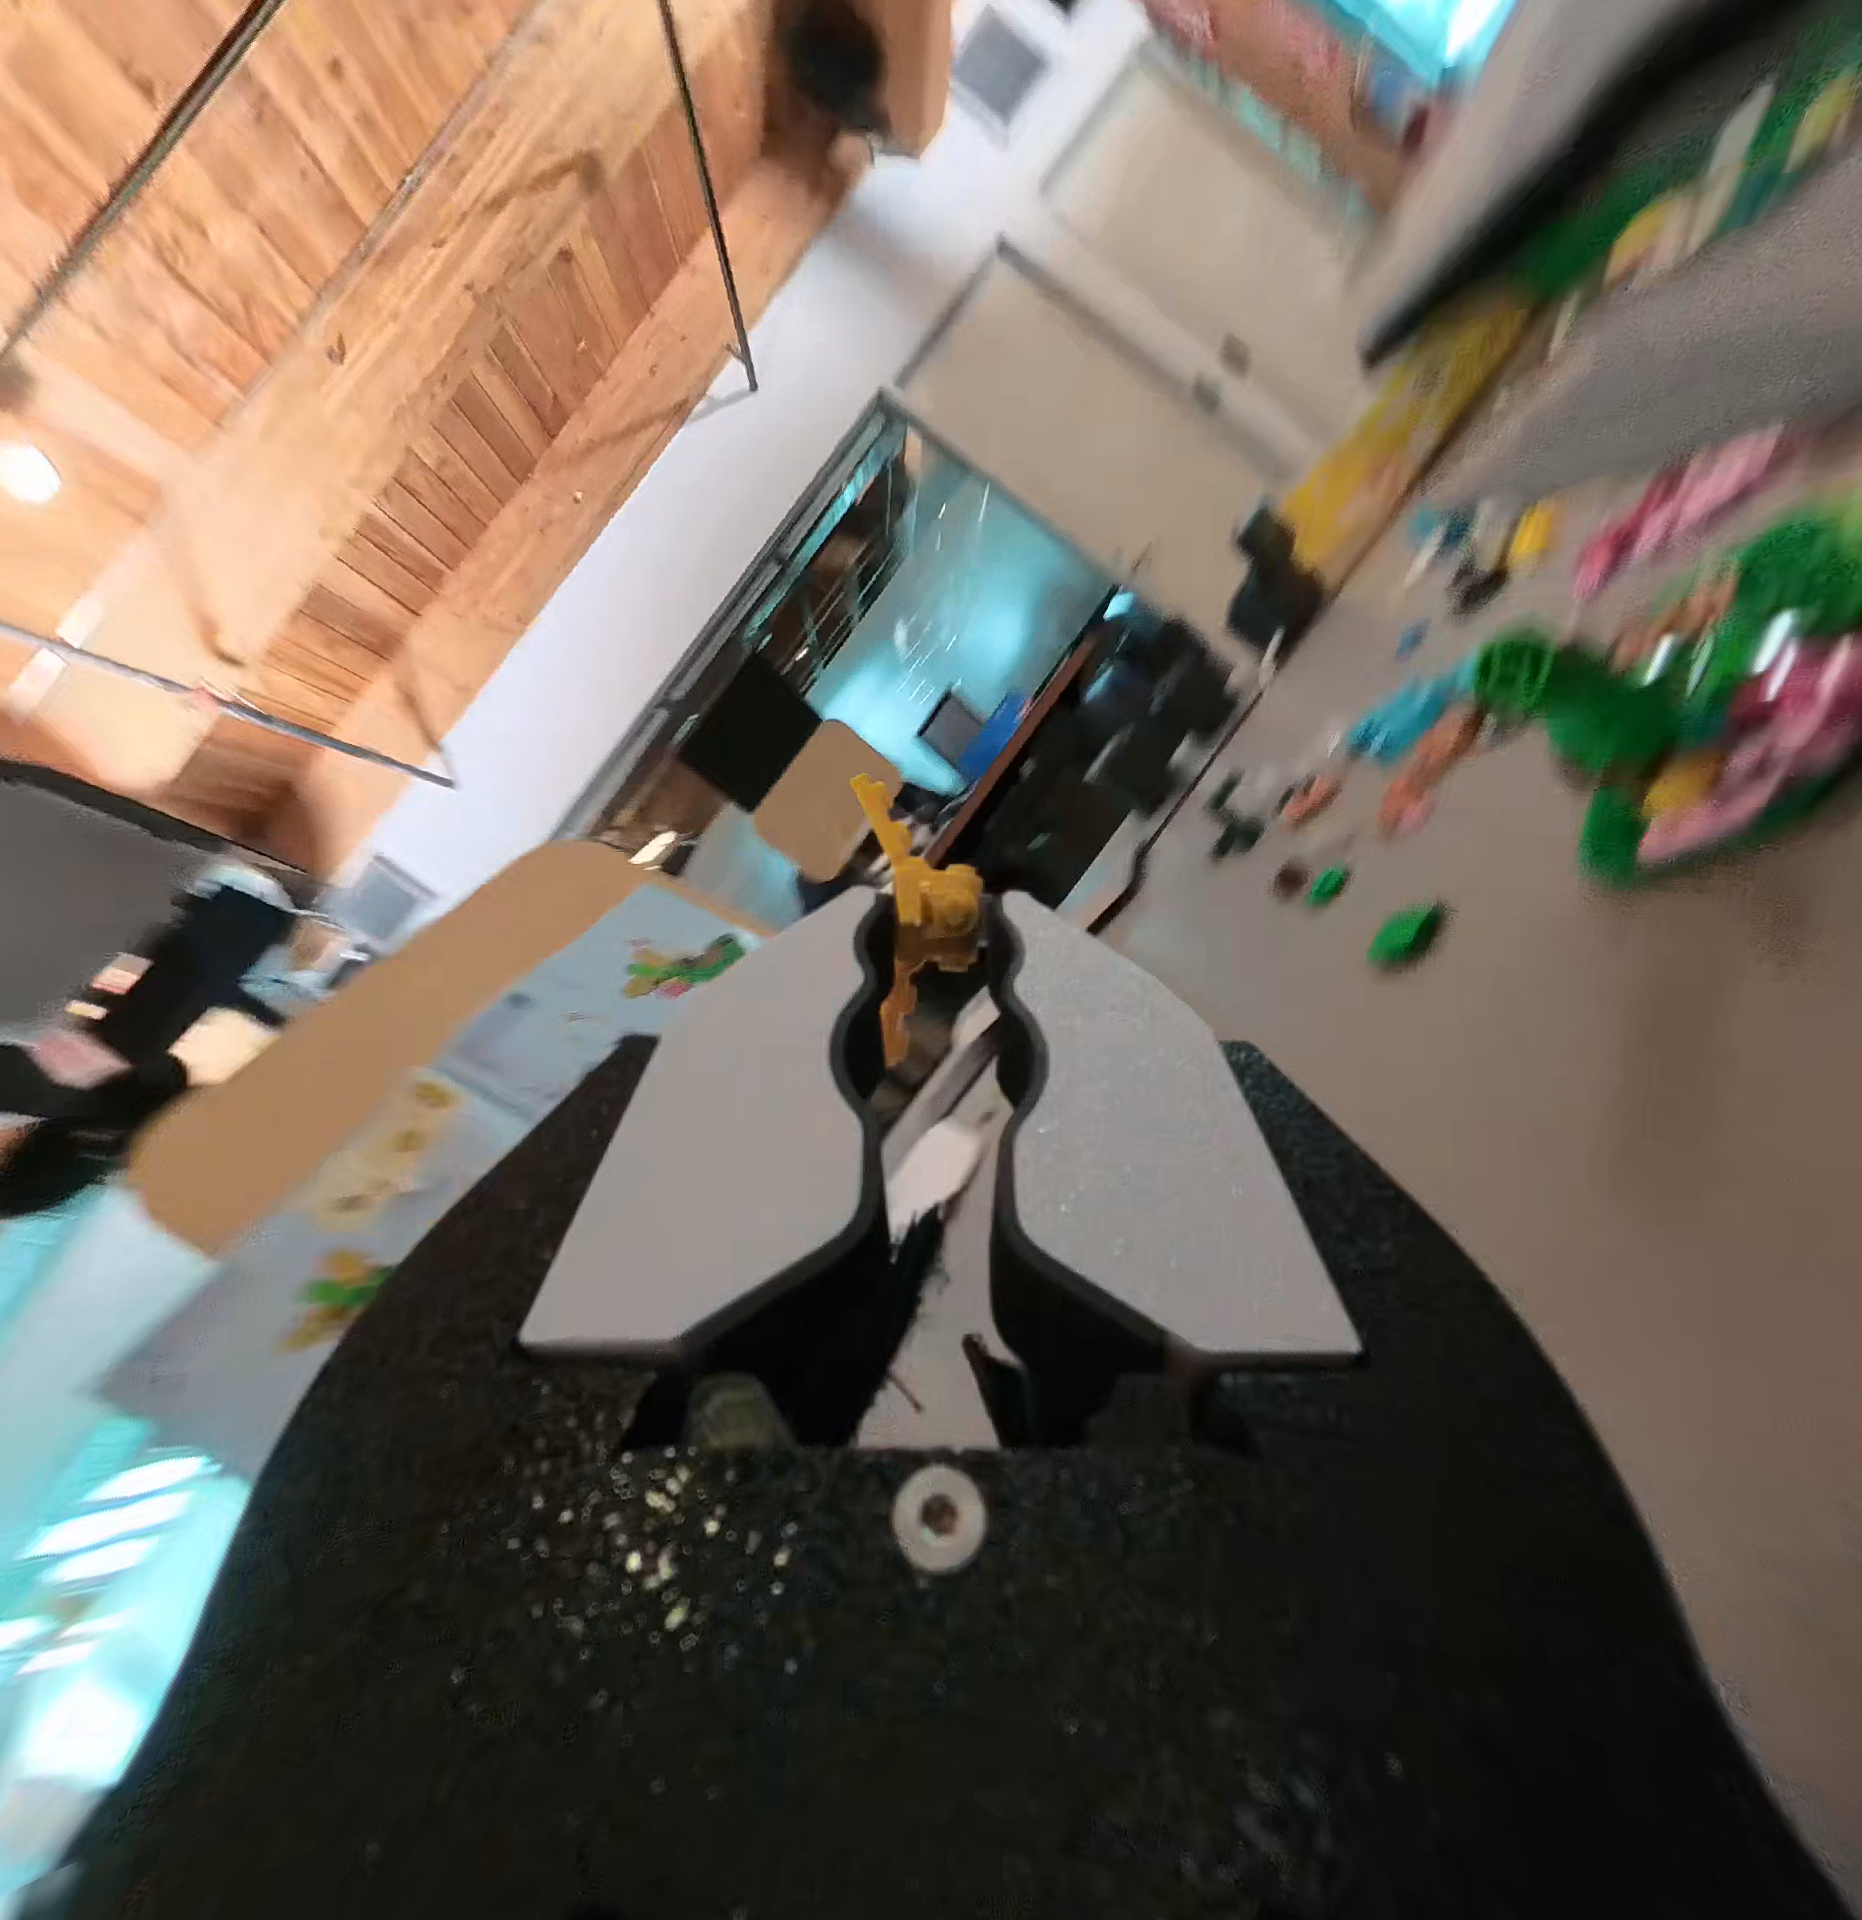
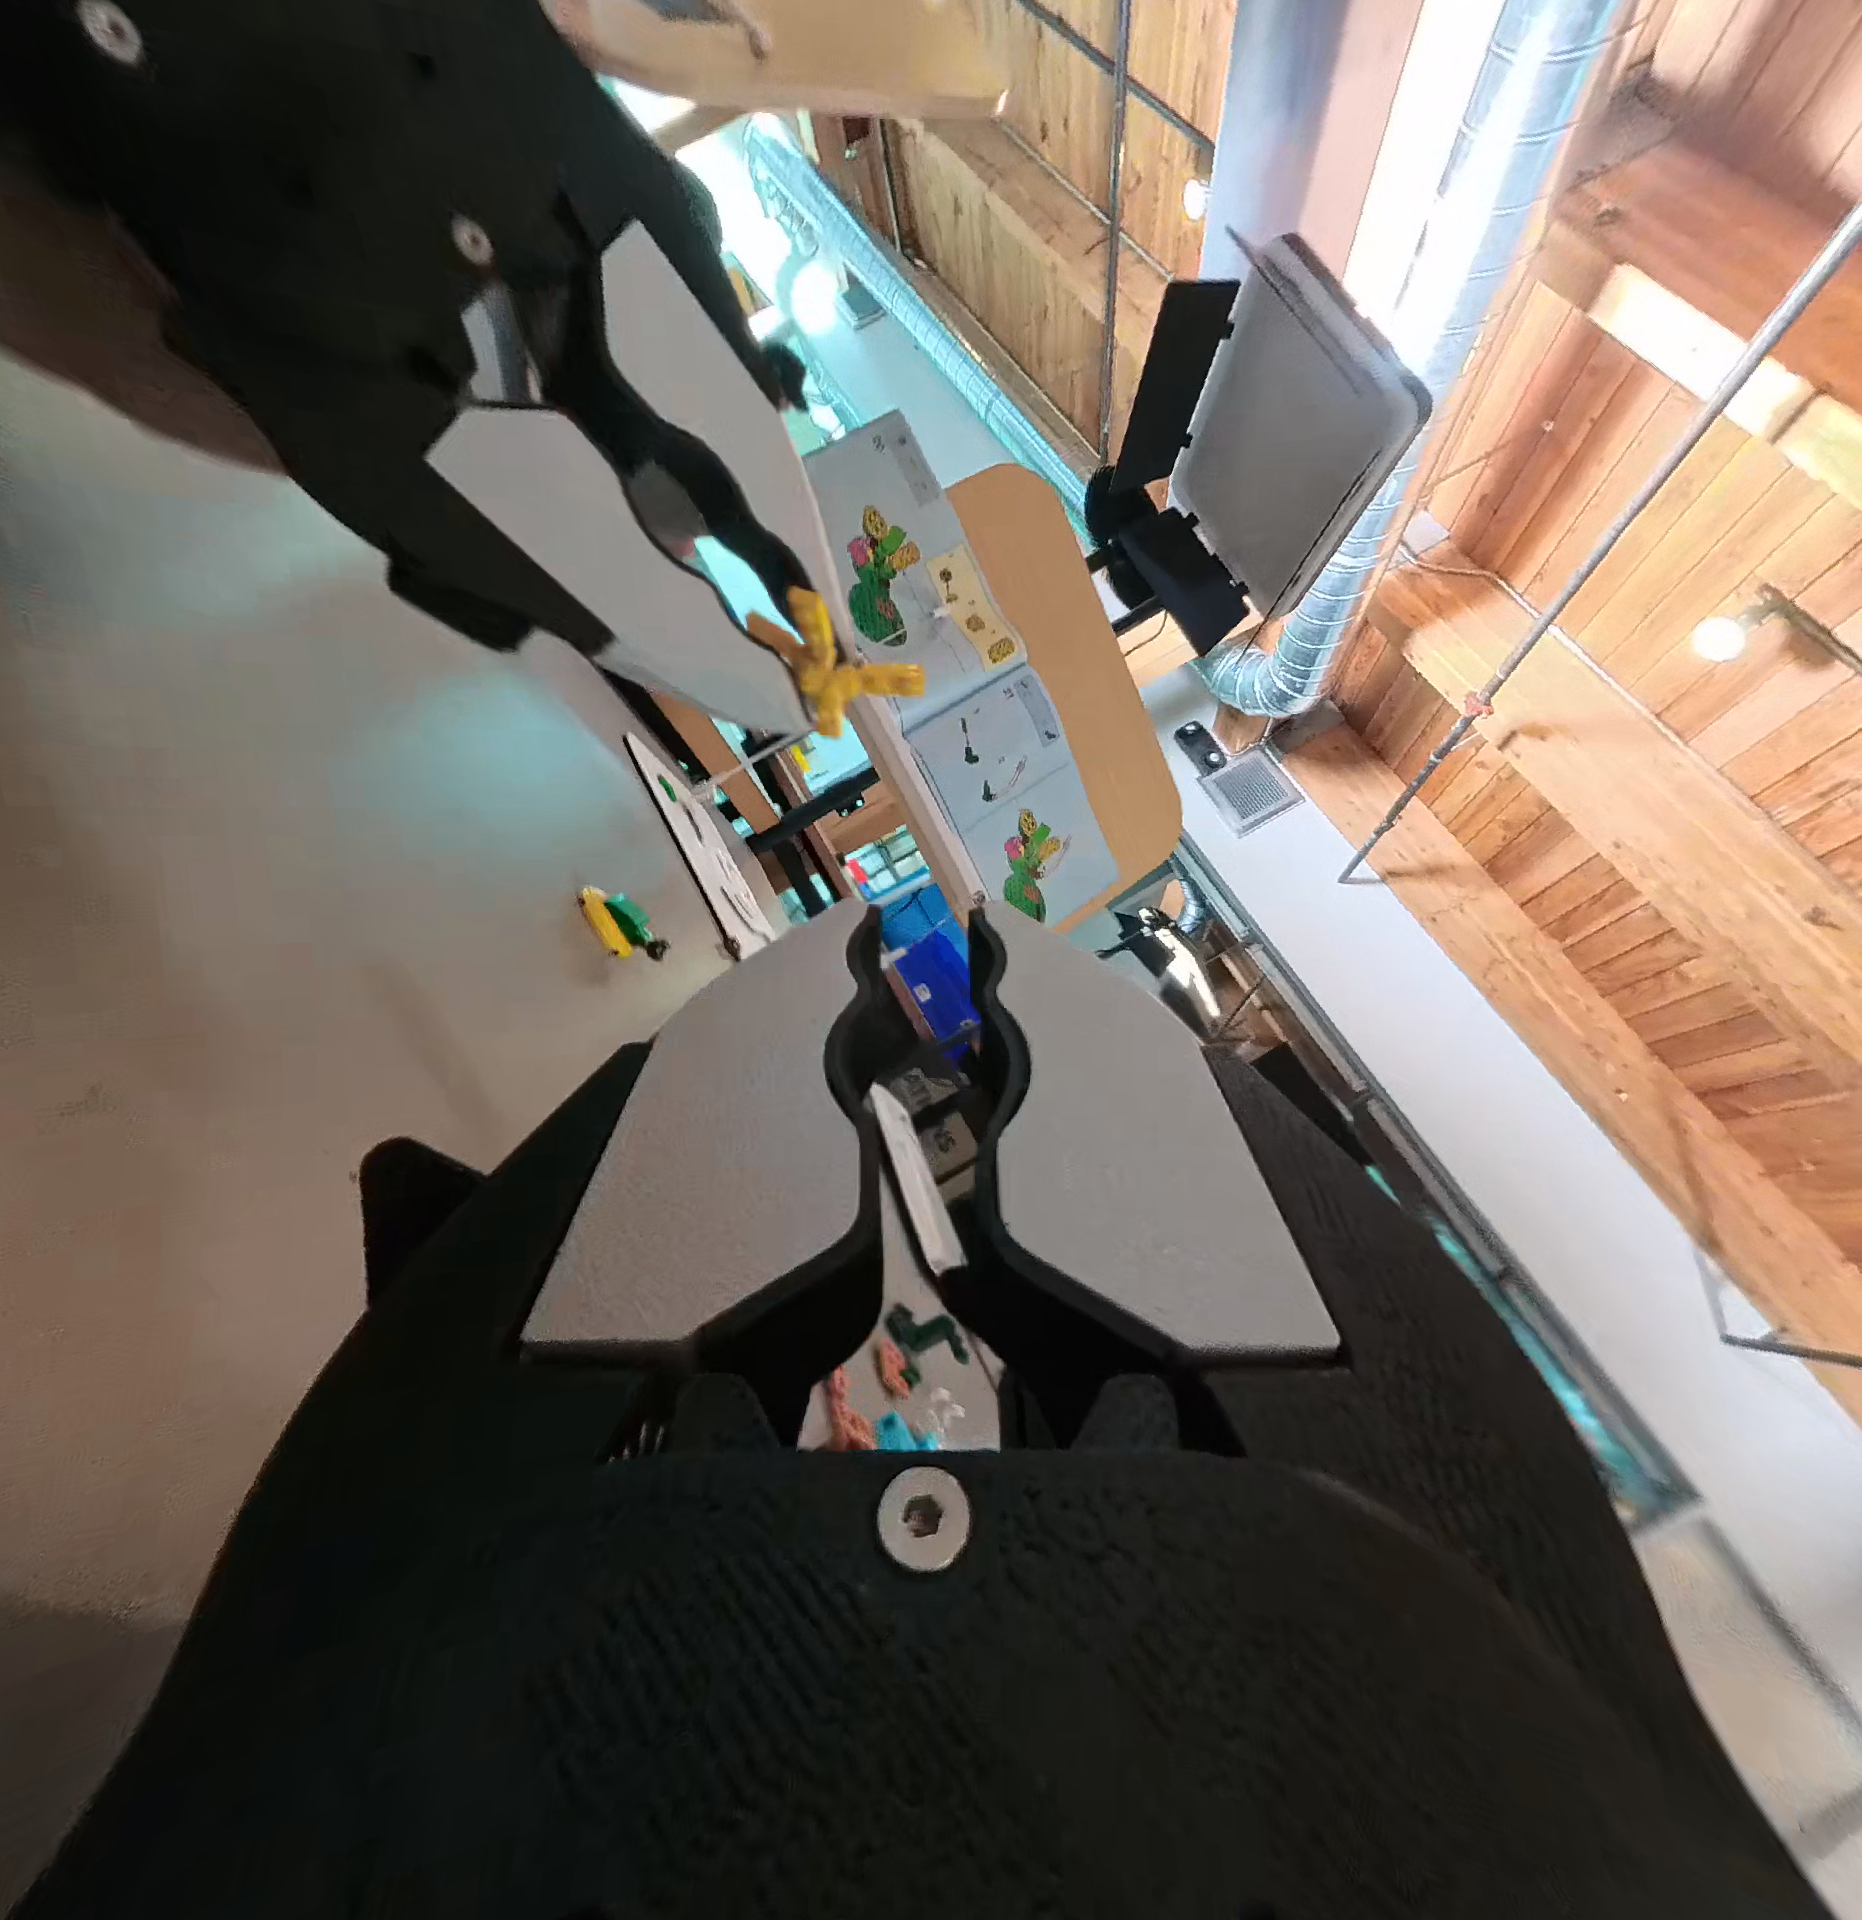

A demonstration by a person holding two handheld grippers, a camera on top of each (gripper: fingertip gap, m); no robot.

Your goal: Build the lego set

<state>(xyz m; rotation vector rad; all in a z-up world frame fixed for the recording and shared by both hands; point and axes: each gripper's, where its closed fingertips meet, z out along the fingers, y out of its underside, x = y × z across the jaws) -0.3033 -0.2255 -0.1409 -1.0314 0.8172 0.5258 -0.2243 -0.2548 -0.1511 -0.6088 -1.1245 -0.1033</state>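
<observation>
— Left side first: what do we see?
— Our left gripper [image 1: 932, 914] pinches a small yellow branched lego piece [image 1: 932, 909], raised off the beige table [image 1: 1529, 1039].
— And right?
— Our right gripper [image 2: 922, 920] holds nothing — fingertips slightly apart, near the instruction booklet [image 2: 968, 727].

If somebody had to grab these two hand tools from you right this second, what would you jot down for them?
Left gripper: shut on the small yellow lego piece, held up in the air, clear of the table.
Right gripper: slightly apart, nothing between its tips.
Loose lego pieces lie scattered on the table; the picture instructions stand propped behind. A small yellow-and-green assembly sits on the table.
Done: yellow piece picked up.
Left: seat it on the build, then work through the remaining pieces, probably following the instructions.
</observation>
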